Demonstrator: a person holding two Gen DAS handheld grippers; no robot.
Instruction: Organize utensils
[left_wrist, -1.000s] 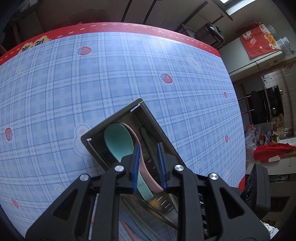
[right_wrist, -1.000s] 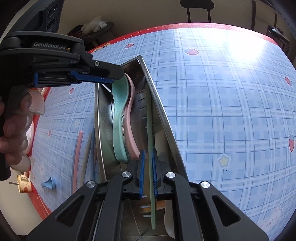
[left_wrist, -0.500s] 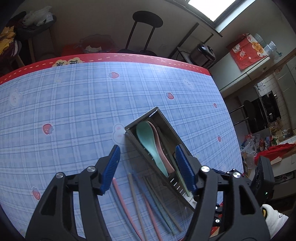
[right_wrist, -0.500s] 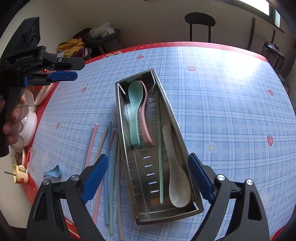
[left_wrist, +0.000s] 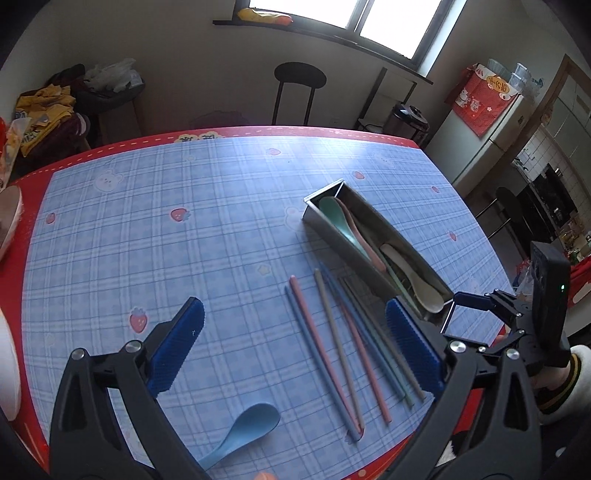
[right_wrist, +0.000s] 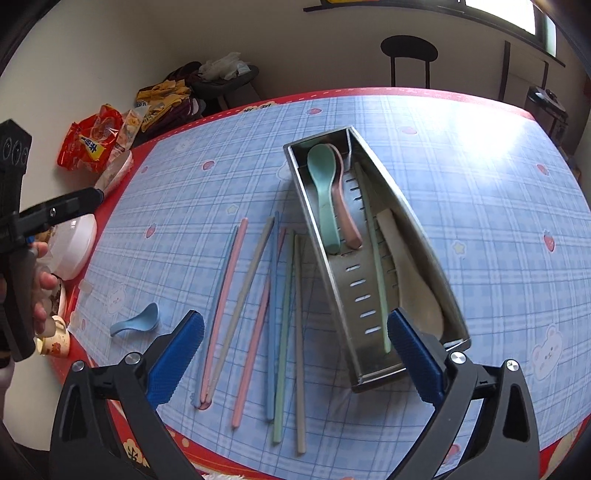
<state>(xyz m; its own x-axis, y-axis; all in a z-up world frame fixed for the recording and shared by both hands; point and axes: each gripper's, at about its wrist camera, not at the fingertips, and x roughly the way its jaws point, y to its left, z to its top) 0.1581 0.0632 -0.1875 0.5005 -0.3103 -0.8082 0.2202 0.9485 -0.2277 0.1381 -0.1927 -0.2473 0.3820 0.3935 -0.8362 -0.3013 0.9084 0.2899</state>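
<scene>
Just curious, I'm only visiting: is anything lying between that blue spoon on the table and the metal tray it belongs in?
Yes. The loose chopsticks lie side by side on the tablecloth between the blue spoon and the metal tray; the spoon would have to be carried over them.

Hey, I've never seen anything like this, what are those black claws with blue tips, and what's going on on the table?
They are two hand-held grippers, one in each of a person's hands, each carrying a camera that looks along its fingers. One picture comes from the left gripper, the other from the right gripper. Both have just been opening and hold nothing. On the checked table stands a metal tray with a teal spoon, a pink spoon, a cream spoon and a green chopstick. Beside it lie loose chopsticks and a blue spoon.
</scene>
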